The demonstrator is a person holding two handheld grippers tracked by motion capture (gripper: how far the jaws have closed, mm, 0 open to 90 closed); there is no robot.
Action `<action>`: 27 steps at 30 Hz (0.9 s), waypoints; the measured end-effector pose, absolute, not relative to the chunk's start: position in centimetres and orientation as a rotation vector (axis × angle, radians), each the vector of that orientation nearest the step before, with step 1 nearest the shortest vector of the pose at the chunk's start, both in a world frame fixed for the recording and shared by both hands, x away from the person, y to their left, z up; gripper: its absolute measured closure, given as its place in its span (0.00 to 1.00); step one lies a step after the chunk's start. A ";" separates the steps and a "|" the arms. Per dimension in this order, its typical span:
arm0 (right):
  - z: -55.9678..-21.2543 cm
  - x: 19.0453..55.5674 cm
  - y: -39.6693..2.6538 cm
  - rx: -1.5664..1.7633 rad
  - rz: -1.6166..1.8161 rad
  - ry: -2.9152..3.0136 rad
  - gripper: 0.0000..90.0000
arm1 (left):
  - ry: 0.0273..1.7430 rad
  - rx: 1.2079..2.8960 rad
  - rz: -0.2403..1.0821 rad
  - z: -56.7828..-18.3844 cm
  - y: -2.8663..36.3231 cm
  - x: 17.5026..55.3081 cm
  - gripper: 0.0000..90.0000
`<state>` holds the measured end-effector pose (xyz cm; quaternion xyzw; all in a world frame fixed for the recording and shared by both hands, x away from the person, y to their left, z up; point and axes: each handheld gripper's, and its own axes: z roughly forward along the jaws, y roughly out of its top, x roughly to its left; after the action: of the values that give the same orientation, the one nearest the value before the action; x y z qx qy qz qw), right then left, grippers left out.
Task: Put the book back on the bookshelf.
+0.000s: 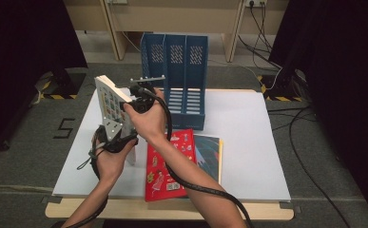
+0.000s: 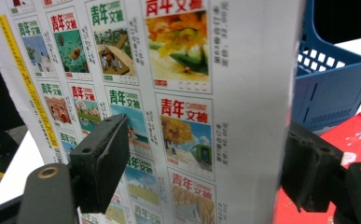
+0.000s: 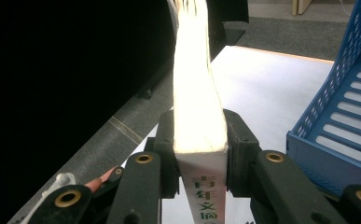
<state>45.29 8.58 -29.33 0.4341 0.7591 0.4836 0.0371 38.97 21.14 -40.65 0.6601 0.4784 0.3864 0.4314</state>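
Observation:
A white book (image 1: 109, 97) stands upright over the left part of the table, its cover printed with several small pictures (image 2: 183, 70). My right gripper (image 1: 135, 102) is shut on it near the spine, a black jaw pressed to each side (image 3: 200, 140). My left gripper (image 1: 117, 138) sits lower, at the book's bottom. Its jaws stand open (image 2: 206, 135): one in front of the cover, the other just past the book's edge, neither pressing on it.
A blue three-slot file rack (image 1: 186, 61) stands at the back of the white table (image 1: 248, 137), just right of the book. A red book (image 1: 165, 175) and a dark book (image 1: 210, 152) lie flat near the front edge. Black curtains flank the table.

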 end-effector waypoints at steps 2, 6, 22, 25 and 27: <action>-29.3 45.3 8.6 1.337 1.484 2.329 0.79 | 1.204 1.637 0.926 -40.5 21.2 39.1 0.26; -29.5 45.4 8.6 1.347 1.483 2.327 0.79 | 1.209 1.621 0.923 -39.9 21.3 39.2 0.28; -29.2 44.7 9.3 1.356 1.477 2.302 0.77 | 1.227 1.629 0.973 -39.6 20.9 39.7 0.31; -29.2 44.6 9.4 1.350 1.463 2.305 0.76 | 1.225 1.635 0.962 -39.6 21.0 39.8 0.33; -29.2 44.5 9.5 1.341 1.463 2.305 0.76 | 1.219 1.636 0.956 -39.6 21.1 39.8 0.33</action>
<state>44.50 9.50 -29.18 0.4403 0.7568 0.4805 0.0500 39.77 21.07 -39.60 0.6555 0.4886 0.3831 0.4299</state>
